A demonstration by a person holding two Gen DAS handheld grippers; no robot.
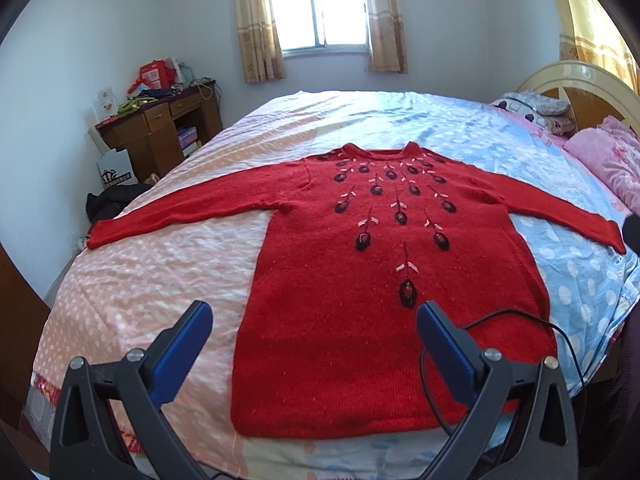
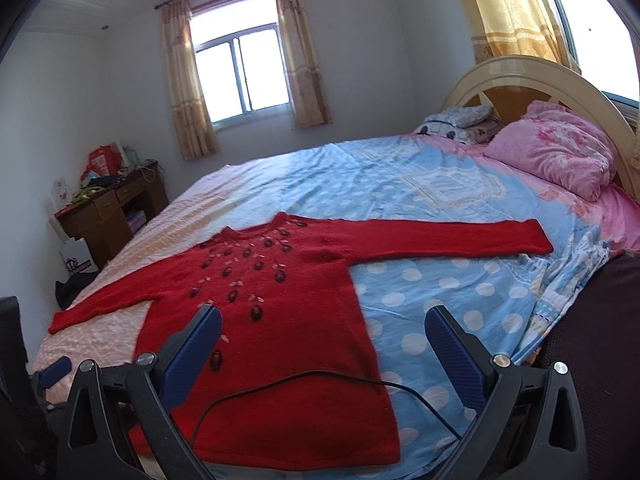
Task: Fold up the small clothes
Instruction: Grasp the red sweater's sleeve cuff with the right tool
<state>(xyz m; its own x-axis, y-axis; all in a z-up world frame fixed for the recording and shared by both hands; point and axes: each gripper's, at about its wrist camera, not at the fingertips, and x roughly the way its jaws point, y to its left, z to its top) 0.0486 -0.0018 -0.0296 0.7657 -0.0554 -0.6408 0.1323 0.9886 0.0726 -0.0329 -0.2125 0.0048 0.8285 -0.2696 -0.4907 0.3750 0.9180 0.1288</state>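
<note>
A red knitted sweater (image 1: 360, 264) with dark embroidered flowers lies flat and face up on the bed, both sleeves spread out sideways; it also shows in the right wrist view (image 2: 288, 320). My left gripper (image 1: 314, 312) is open and empty, held above the sweater's hem at the near edge of the bed. My right gripper (image 2: 324, 320) is open and empty, over the sweater's right side and the blue sheet. A black cable (image 2: 304, 380) lies across the lower part of the sweater. The tip of the left gripper (image 2: 56, 370) shows at the left of the right wrist view.
The bed (image 1: 140, 280) has a polka-dot sheet, pink at left and blue at right (image 2: 460, 292). Pink pillows (image 2: 560, 152) and a cream headboard (image 2: 532, 76) are at the right. A cluttered wooden desk (image 1: 160, 128) stands by the left wall. A window (image 1: 320, 4) is at the back.
</note>
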